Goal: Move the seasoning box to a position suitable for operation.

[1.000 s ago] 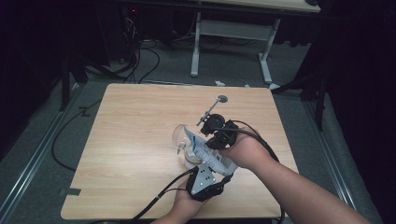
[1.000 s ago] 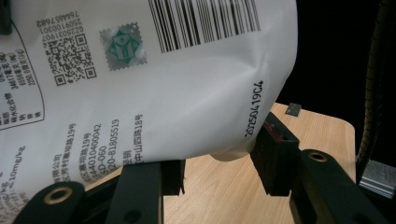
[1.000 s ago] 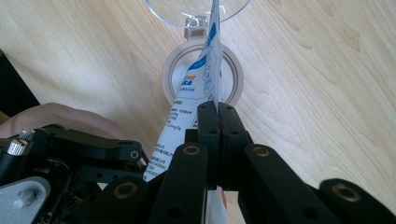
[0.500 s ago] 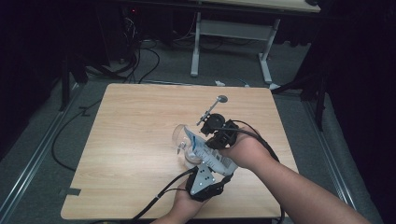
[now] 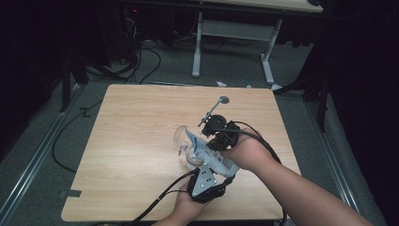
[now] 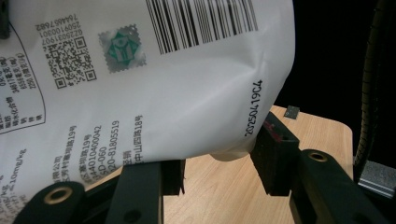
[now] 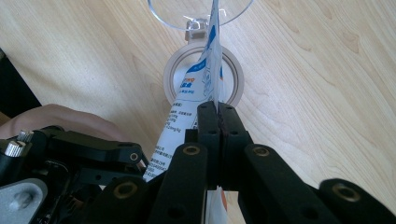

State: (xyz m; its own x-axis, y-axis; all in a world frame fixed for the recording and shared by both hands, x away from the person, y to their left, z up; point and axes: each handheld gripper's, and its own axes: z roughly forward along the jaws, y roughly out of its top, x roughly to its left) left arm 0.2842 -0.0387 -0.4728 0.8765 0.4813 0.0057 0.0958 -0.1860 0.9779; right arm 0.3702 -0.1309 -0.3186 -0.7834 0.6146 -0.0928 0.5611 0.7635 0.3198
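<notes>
Nothing has moved since the earlier frames: both hands and the pouch sit where they were. Left tongs [image 6: 217, 175], black and blocky, are clamped on the bottom of a glossy white plastic pouch [image 6: 154, 88] printed with a barcode, a QR code and a date stamp. Right tongs [image 7: 218, 122] are pressed together on the pouch's thin top edge [image 7: 211, 70], its blue-and-white face tilted over a clear round jar [image 5: 184, 139] with a pale ring-shaped mouth [image 7: 203, 77]. Pouch and jar sit near the middle of the light wood-grain counter [image 5: 131, 141], slightly toward its near right. Black cables trail off the counter's near edge.
</notes>
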